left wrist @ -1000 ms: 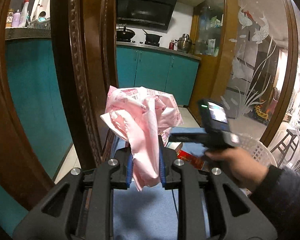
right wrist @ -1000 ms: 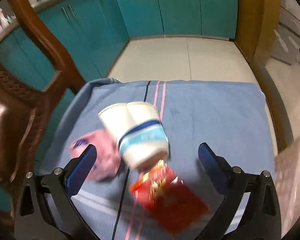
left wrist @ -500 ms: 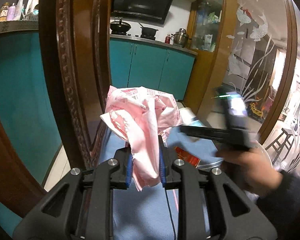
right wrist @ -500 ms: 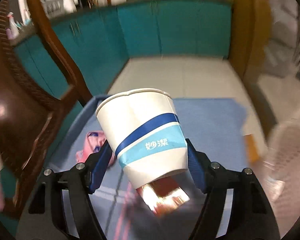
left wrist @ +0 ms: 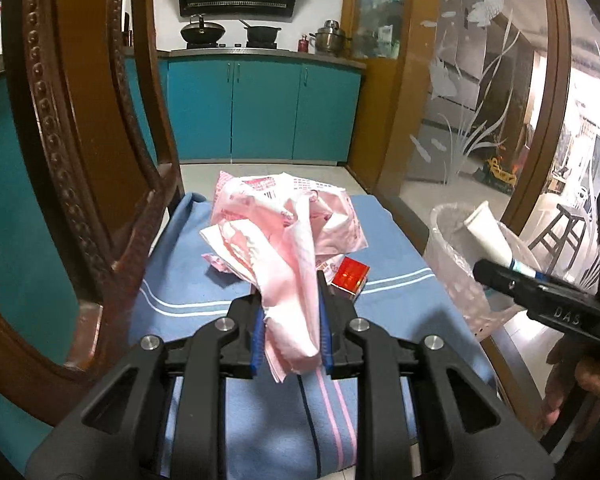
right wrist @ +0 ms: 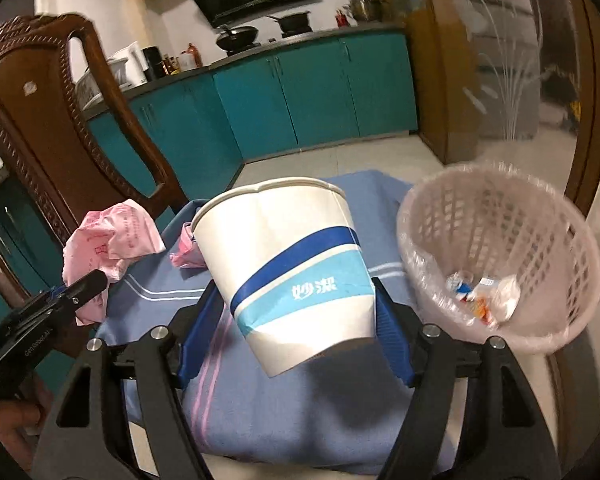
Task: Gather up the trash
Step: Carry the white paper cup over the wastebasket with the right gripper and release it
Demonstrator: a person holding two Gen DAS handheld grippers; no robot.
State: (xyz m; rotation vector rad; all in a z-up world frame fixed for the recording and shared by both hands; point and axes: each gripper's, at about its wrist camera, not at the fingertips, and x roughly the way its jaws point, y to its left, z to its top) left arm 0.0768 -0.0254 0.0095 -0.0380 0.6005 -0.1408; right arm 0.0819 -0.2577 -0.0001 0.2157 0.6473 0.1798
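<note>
Chair (right wrist: 40, 120): dark carved wood, far left, back rising behind the blue cloth
Left gripper (left wrist: 291, 322): near centre of its own view, fingers narrow and pinched on a pink wrapper; seen from the right wrist view as a black tool at the left edge (right wrist: 60, 300)
Pink wrapper (left wrist: 284, 236): crumpled plastic with red print, bunched above the left fingers, lower tail clamped between the blue pads, raised over the cloth
Small pink scrap (right wrist: 186, 254): lying on the cloth, left of the cup, just beyond the wrapper
Blue cloth (left wrist: 188, 280): striped white and pink, spread over the seat under both grippers
Red packet (left wrist: 350, 274): on the cloth just right of the held wrapper, flat, partly hidden behind the left gripper's right finger
Right gripper (right wrist: 296, 328): fingers fairly wide, closed on the sides of a paper cup
Paper cup (right wrist: 288, 268): white with dark and light blue bands, rim dented, tilted with the mouth up and away, lifted above the cloth, just left of the basket; from the left wrist view showing at the basket's rim (left wrist: 488, 232)
Basket (right wrist: 572, 288): pale lattice plastic lined with a clear bag, right of the cloth, a few small scraps in the bottom
Hand (left wrist: 576, 392): near right edge, gripping the right tool's handle
Cabinets (left wrist: 260, 112): teal doors along the far wall, pans on the hob above
</note>
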